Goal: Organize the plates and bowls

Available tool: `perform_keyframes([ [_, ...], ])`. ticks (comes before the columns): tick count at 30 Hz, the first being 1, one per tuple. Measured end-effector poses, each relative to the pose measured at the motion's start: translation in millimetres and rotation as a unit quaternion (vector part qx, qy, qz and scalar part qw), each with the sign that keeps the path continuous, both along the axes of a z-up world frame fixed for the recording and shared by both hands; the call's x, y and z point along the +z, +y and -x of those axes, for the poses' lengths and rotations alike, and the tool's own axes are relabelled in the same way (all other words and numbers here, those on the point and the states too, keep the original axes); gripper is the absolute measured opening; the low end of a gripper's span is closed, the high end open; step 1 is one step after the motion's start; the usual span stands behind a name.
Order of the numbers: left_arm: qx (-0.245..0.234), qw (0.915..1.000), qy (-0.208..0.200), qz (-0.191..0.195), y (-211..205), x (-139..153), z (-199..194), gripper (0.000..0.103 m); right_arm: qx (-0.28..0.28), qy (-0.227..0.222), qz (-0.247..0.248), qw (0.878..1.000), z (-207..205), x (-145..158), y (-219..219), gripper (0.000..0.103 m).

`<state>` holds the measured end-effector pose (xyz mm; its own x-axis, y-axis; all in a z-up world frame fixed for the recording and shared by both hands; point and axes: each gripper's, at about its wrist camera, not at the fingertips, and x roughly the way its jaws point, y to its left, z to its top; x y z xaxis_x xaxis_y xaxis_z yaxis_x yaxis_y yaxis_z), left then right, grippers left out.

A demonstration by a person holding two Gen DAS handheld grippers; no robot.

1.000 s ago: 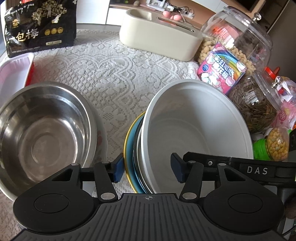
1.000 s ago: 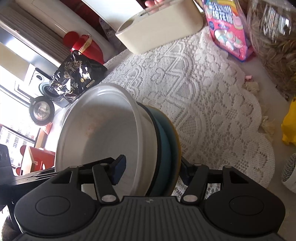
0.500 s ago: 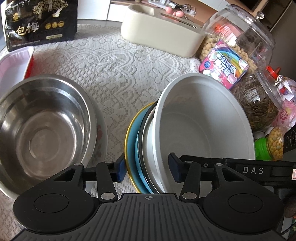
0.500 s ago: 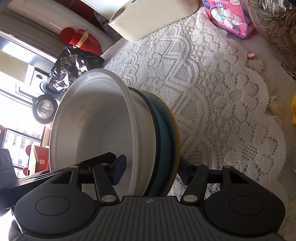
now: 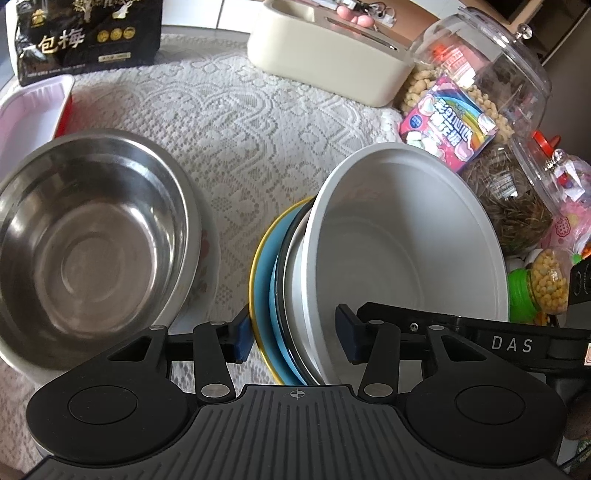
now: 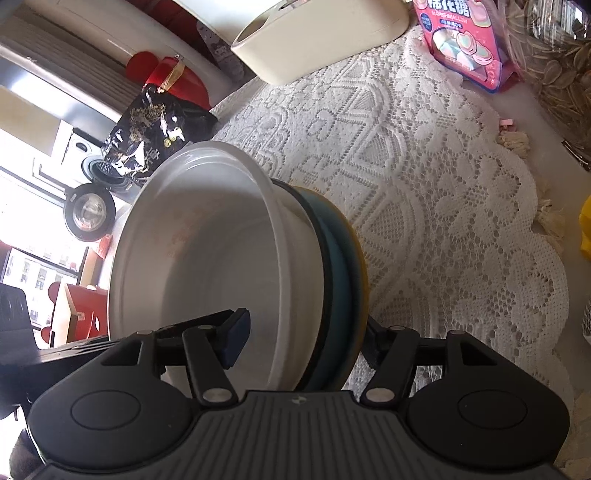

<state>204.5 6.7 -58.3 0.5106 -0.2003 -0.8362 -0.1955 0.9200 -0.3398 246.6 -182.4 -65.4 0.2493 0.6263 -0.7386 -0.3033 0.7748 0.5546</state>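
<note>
Bowl, white (image 5: pixel 406 251), tipped steeply on edge over the lace-covered desk (image 5: pixel 240 122), nested against a dark-rimmed dish, a blue plate (image 5: pixel 264 280) and a yellow-rimmed one behind it; the stack stands between both claws. Left claw (image 5: pixel 293 334): jaws straddle the stack's lower edge, left pad against the yellow rim, right pad inside the bowl; whether that pad presses the wall cannot be told. Right claw (image 6: pixel 303 343): jaws opening, one blue pad inside the bowl (image 6: pixel 207 258) clear of its wall, the other behind the plates (image 6: pixel 340 266), so the stack sits between them unpinched. Steel bowl (image 5: pixel 88 236), upright, left of the stack, resting on a flowered plate (image 5: pixel 207 266). Cream box (image 5: pixel 328 62), black snack bag (image 5: pixel 88 33), marshmallow packet (image 5: pixel 447 123) and glass jars (image 5: pixel 498 74) along the far and right edges.
</note>
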Motion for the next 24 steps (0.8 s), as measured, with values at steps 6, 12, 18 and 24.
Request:
perform_keyframes([
  [6,0.005,0.9999,-0.002,0.012,2,1,1,0.048,0.006,0.005,0.004,1.000,-1,-2,-1,0.063],
  [12,-0.002,0.9999,0.005,0.012,3,3,-8,0.051,-0.002,0.012,0.002,1.000,-5,-5,0,0.062],
  [18,-0.009,0.9998,0.012,-0.011,0,3,-19,0.051,-0.006,0.012,0.000,1.000,-12,-5,-2,0.061],
  [24,-0.018,0.9996,0.012,-0.021,-1,0,-23,0.052,-0.005,-0.010,0.017,1.000,-13,-2,0,0.061],
])
